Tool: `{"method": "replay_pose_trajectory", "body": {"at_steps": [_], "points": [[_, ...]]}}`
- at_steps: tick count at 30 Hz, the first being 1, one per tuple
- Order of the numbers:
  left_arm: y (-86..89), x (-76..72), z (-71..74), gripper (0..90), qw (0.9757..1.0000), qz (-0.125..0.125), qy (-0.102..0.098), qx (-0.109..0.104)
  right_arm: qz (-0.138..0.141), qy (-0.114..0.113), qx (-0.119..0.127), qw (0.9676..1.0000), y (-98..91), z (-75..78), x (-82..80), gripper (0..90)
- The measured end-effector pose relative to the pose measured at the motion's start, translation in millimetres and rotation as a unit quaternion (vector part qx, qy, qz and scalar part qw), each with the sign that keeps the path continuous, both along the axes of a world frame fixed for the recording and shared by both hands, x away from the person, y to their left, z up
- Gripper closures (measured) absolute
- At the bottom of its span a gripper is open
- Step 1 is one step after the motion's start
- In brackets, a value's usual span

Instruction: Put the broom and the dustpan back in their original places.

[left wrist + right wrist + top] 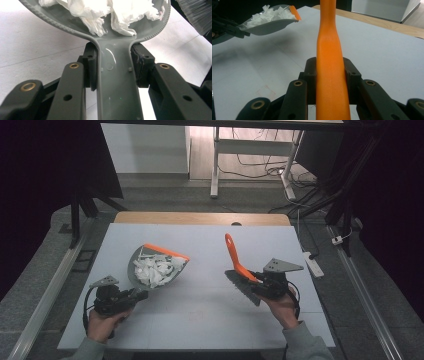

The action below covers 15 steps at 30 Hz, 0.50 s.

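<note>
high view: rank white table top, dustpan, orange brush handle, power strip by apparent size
1. White table top, by far.
2. Dustpan, lifted nearer the camera, so it may look oversized.
3. Orange brush handle.
4. Power strip on the floor; farther off, so its rank against the handle is unsure.

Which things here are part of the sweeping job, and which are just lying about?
In the job:
- dustpan, held by the left gripper
- paper scraps in the dustpan
- brush, held by the right gripper

Lying about:
- power strip on the floor
- desk legs behind the table

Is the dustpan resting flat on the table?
No: the dustpan, clamped in the left tongs, hangs above the table, casting a shadow.
</note>
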<state>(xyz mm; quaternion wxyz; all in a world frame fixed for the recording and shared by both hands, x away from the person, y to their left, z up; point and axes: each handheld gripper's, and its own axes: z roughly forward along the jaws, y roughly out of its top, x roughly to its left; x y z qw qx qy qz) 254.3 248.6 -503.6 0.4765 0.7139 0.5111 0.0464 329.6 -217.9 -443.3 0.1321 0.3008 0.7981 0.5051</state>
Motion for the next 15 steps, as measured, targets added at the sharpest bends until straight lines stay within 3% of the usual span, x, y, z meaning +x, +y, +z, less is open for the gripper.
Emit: {"method": "replay_pose_trajectory", "body": {"at_steps": [5,15], "points": [[-0.3,-0.8,-0.3,61.1,0.9999,0.01,-0.001,0.003,0.001,0.005,-0.001,1.0,-0.8,-1.3,-1.4,69.5],[-2.5,-4.7,-3.6,61.2,0.9985,0.051,0.005,0.018,-0.007,0.021,0.008,0.9997,-9.3,-4.1,-2.7,69.6]]}}
